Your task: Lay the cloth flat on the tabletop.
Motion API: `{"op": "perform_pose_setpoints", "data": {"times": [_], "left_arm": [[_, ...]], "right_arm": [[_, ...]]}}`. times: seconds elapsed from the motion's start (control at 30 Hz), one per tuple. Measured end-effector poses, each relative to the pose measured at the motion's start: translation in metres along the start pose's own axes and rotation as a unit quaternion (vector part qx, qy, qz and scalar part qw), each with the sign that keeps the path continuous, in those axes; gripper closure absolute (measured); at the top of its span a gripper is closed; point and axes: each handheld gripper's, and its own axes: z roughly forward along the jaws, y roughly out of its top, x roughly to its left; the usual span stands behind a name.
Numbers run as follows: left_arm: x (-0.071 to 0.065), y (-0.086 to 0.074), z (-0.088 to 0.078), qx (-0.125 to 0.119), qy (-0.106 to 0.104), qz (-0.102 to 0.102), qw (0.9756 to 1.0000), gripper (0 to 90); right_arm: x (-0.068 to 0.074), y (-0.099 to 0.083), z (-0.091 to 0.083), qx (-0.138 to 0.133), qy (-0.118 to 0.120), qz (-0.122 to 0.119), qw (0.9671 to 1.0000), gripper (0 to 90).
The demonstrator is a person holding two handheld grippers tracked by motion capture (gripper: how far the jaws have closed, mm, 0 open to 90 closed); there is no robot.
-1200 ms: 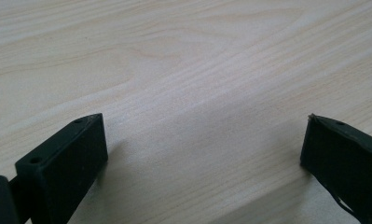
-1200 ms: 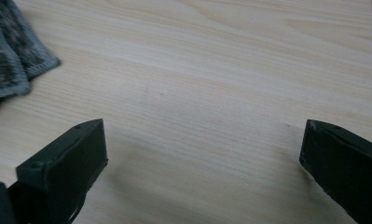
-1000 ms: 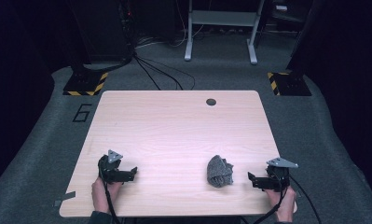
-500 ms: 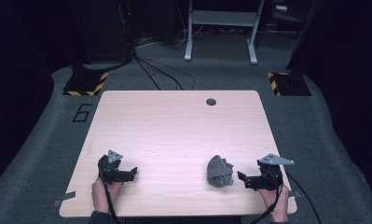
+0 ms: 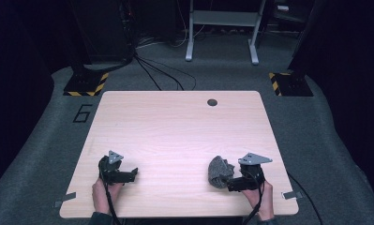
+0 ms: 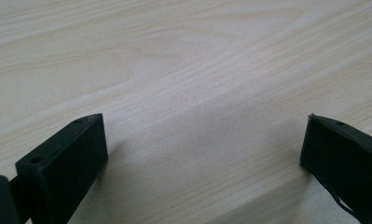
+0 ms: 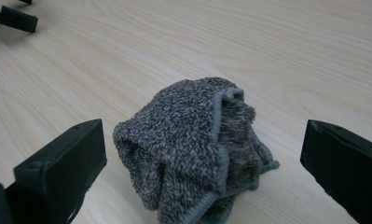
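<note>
Counts: one grey towel (image 5: 219,170), bunched in a heap; two grippers; one table (image 5: 175,126). Towel sits near the table's near-right corner, just left of the right gripper (image 5: 230,183). In the right gripper view the towel (image 7: 197,149) lies between the two black jaws, which stand wide apart and clear of it on both sides, nothing held. Left gripper (image 5: 130,173) rests at the near-left, jaws also wide, bare wood between them in its own view. Change vs 1 s ago: right gripper has moved left, from well right of the towel to right up against it; left gripper and towel unchanged. Surface: pale wood-grain top with one dark round hole (image 5: 212,102) at the far edge. Room: grey carpet, a "6" (image 5: 83,113) marked on the floor at left, black-yellow hazard-striped bases (image 5: 86,86) either side, cables and a metal frame (image 5: 222,28) beyond.
</note>
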Motion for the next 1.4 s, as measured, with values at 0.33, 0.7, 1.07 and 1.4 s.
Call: {"op": "perform_pose_setpoints", "data": {"times": [0.33,0.7,1.07,1.4], "left_arm": [[0.0,0.0,0.0,0.0,0.0,0.0,1.0,0.5],[0.0,0.0,0.0,0.0,0.0,0.0,1.0,0.5],[0.0,0.0,0.0,0.0,0.0,0.0,1.0,0.5],[0.0,0.0,0.0,0.0,0.0,0.0,1.0,0.5]], "right_arm": [[0.008,-0.002,0.03,0.046,-0.008,-0.007,0.9989,6.5],[0.008,-0.011,0.044,0.078,-0.007,0.001,0.9969,23.1],[0.009,-0.013,0.047,0.079,0.003,-0.002,0.9969,54.5],[0.012,0.008,0.042,0.053,0.009,-0.01,0.9985,55.8]]}}
